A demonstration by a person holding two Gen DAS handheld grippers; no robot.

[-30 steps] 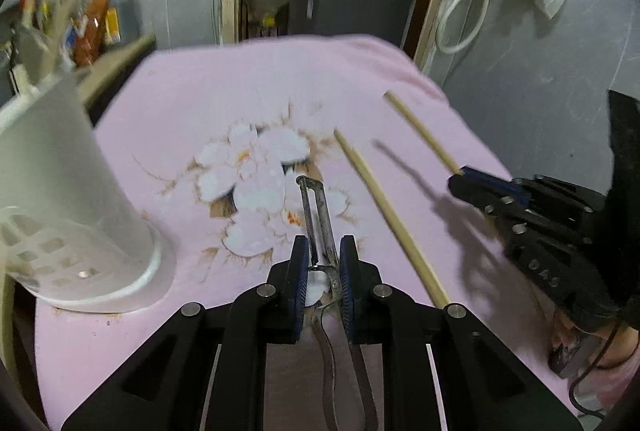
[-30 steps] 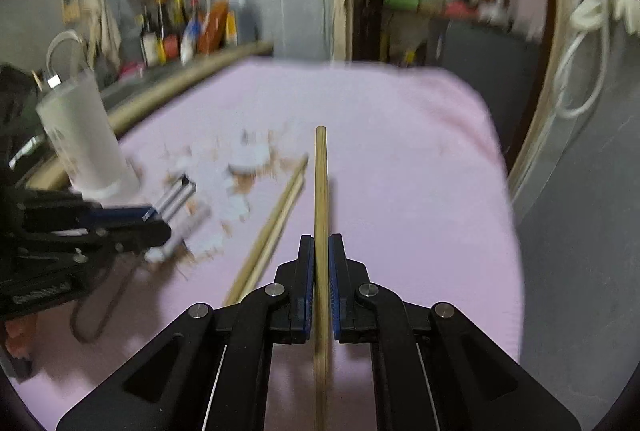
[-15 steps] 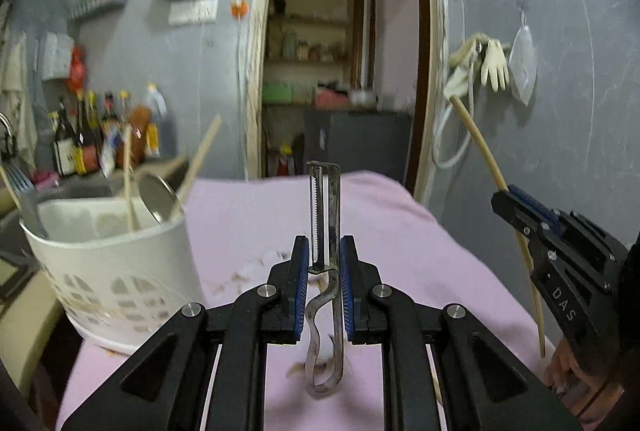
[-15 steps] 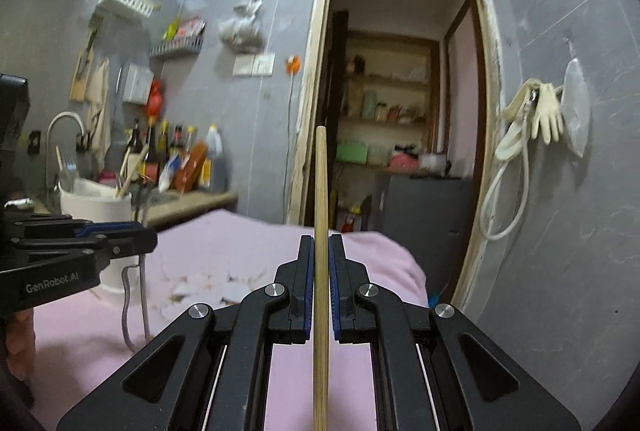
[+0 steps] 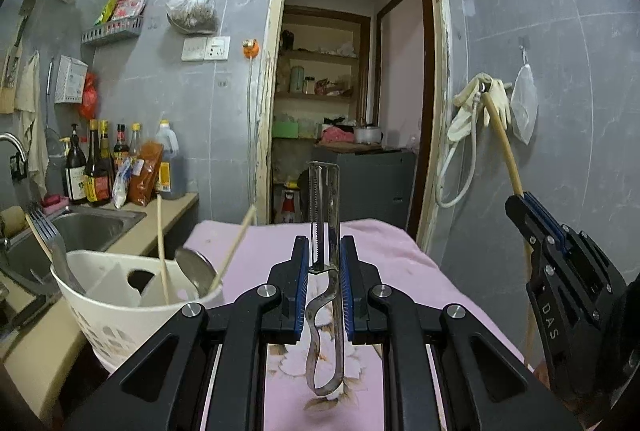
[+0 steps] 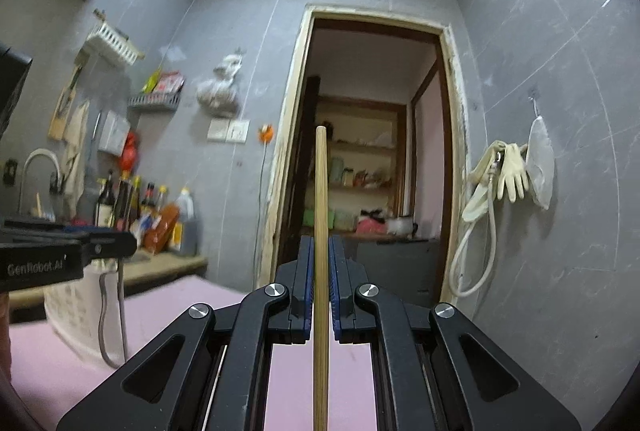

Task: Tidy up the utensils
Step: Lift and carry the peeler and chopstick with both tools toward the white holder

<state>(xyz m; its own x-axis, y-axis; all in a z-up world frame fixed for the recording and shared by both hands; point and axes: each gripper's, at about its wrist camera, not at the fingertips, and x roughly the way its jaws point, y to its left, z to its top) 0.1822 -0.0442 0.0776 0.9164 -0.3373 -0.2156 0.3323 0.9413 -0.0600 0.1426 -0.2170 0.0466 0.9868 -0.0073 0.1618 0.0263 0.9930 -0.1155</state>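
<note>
My left gripper (image 5: pixel 324 255) is shut on a metal peeler (image 5: pixel 325 215) and holds it upright above the pink tablecloth (image 5: pixel 372 243). My right gripper (image 6: pixel 321 255) is shut on a wooden chopstick (image 6: pixel 321 191) that points up. It also shows in the left wrist view (image 5: pixel 506 151) at the right, held by the right gripper (image 5: pixel 536 219). A white utensil holder (image 5: pixel 132 307) stands at the left with a fork (image 5: pixel 48 235), a spoon (image 5: pixel 196 267) and chopsticks (image 5: pixel 162 243) in it. The left gripper (image 6: pixel 100 249) and hanging peeler (image 6: pixel 108 315) show at the left of the right wrist view.
A sink (image 5: pixel 80 227) and a counter with several bottles (image 5: pixel 100 167) lie to the left. A doorway (image 5: pixel 352 111) is straight ahead. Rubber gloves (image 5: pixel 480 103) and a hose hang on the right wall.
Both grippers have lifted off the cloth and tilted upward, the left with the peeler and the right with the chopstick. The views went from the tabletop to the room.
</note>
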